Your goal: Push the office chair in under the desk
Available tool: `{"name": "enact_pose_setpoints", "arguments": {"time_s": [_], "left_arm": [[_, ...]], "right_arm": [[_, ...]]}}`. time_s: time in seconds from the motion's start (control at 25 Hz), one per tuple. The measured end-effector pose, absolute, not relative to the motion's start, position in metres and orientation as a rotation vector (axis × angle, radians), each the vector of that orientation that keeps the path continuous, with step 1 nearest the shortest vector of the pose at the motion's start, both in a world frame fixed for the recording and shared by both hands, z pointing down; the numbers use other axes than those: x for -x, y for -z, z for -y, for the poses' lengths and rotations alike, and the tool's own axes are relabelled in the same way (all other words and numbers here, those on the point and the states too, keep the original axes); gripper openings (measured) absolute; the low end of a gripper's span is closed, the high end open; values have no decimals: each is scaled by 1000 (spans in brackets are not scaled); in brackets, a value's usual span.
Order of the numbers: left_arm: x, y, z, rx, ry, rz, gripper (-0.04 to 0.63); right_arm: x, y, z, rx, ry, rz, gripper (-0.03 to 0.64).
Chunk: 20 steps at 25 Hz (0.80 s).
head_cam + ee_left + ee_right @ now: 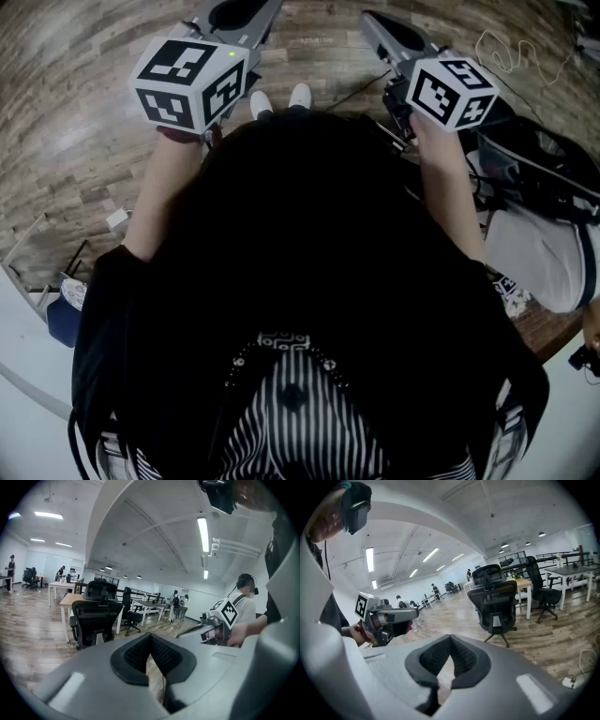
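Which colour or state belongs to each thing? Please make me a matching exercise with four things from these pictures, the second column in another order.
Column A
1. office chair
2. desk
3. left hand-held gripper
4. ceiling light

Column B
a. lit, long and narrow, overhead
b. shut, with nothing between its jaws
c. black, with a headrest
d. light wooden top on white legs

Right pairs: 1-c, 2-d, 3-b, 4-a
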<state>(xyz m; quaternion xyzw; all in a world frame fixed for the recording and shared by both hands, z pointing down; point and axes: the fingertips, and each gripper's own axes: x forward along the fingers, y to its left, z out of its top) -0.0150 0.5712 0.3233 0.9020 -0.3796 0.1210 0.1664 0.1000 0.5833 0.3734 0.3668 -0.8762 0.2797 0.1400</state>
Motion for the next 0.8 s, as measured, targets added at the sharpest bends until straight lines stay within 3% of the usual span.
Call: {"name": "enact_pose_setpoints", "arguments": {"time_s": [0.8], "left_arm": [[-46, -348, -545, -2484, -471, 1100, 0]], "right_arm": [[-144, -415, -548, -902, -1048, 2562, 0]]}}
